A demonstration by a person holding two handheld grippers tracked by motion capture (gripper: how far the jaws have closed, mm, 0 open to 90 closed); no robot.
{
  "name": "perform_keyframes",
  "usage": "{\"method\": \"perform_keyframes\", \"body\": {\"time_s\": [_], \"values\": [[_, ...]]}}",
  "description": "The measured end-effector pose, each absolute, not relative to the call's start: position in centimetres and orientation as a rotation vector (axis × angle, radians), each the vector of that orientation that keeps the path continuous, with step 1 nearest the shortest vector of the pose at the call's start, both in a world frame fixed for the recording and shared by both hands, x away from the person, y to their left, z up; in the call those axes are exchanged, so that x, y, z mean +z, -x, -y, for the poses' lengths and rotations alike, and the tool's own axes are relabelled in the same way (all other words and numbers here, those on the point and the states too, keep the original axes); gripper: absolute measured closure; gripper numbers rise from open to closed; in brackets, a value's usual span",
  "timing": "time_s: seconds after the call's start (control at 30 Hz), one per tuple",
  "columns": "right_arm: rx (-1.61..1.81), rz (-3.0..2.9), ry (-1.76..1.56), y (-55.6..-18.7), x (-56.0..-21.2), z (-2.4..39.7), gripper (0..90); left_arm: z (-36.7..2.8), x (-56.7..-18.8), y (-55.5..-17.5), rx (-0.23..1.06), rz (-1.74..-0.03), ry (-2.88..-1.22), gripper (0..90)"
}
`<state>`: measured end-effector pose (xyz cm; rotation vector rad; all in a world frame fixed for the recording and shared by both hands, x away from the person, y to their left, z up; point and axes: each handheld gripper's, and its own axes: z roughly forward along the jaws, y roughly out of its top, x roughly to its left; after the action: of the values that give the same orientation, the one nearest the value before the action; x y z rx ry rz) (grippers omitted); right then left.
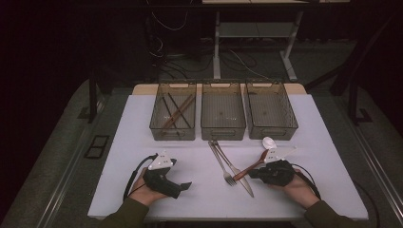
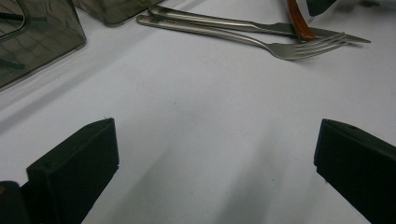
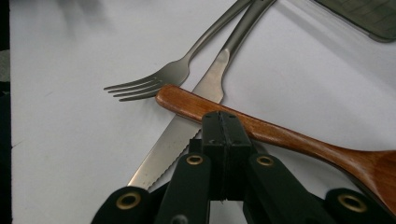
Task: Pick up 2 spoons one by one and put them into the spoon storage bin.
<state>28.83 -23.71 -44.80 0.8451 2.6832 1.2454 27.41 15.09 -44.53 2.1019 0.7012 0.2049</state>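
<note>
Our right tool [image 3: 223, 122], clenched against the wooden spoon [image 3: 289, 137], nudges it off the knife [image 3: 187, 135]; left tool [image 2: 215, 154] waits released.

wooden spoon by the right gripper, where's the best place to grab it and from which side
Grip the wooden spoon on its slim handle, about mid-length, coming from above with the jaws across its width. The handle end lies over the knife blade, so it is probably lifted a little off the table, leaving room for the jaws.

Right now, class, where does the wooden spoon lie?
High view: the wooden spoon lies right of centre on the table, its handle across the knife beside the fork, at the right gripper.
</note>
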Motion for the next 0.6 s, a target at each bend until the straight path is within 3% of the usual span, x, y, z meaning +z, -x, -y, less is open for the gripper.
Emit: {"method": "perform_keyframes", "body": {"time_s": [0.6], "values": [[1.242,-2.684,-0.834,-30.2,-45.2,22.5,89.5,-15.0,-44.6,-27.4,0.202,-0.703,-2.105,0.0]]}}
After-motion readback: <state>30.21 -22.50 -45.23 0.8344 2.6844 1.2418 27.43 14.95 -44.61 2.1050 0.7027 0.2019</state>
